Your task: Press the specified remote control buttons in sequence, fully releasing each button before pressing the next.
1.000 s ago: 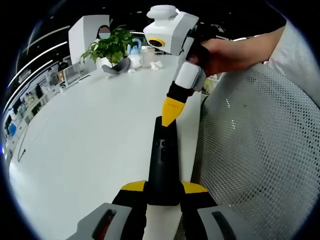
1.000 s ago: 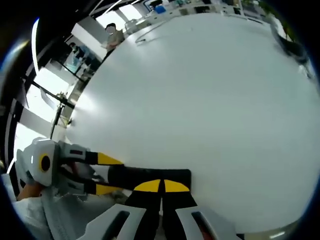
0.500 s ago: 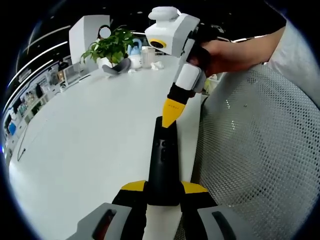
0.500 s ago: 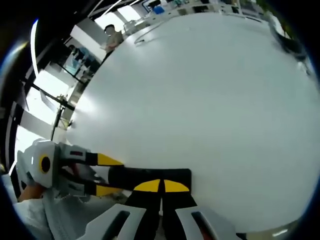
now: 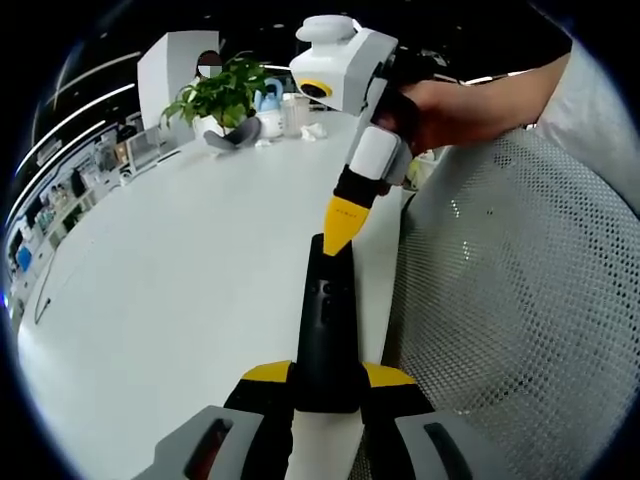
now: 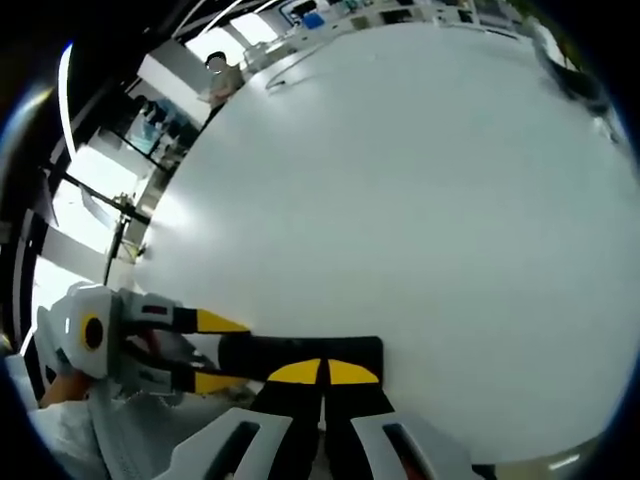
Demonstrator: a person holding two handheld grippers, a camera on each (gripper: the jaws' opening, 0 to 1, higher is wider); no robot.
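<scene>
A long black remote control (image 5: pixel 325 310) lies along the white table's edge, and my left gripper (image 5: pixel 328 375) is shut on its near end with a yellow jaw on each side. My right gripper (image 5: pixel 340 235) comes down from the upper right in a person's hand (image 5: pixel 450 105). Its yellow jaws are shut to a point that rests on the remote's far end. In the right gripper view, my right gripper (image 6: pixel 322 372) is shut over the remote (image 6: pixel 350 348). The left gripper (image 6: pixel 215 350) reaches in from the left and clamps the remote's other end.
The white table (image 5: pixel 180 260) stretches away. A potted plant (image 5: pixel 220 95), bottles (image 5: pixel 285 110) and a dark object (image 5: pixel 228 138) stand at its far end. A grey mesh chair back (image 5: pixel 520 300) sits close on the right. A thin cable (image 6: pixel 285 72) lies far off, and a person (image 6: pixel 218 75) stands beyond.
Nothing has moved noticeably. The right gripper's tip stays on the remote's far end. The right gripper view has shifted very slightly.
</scene>
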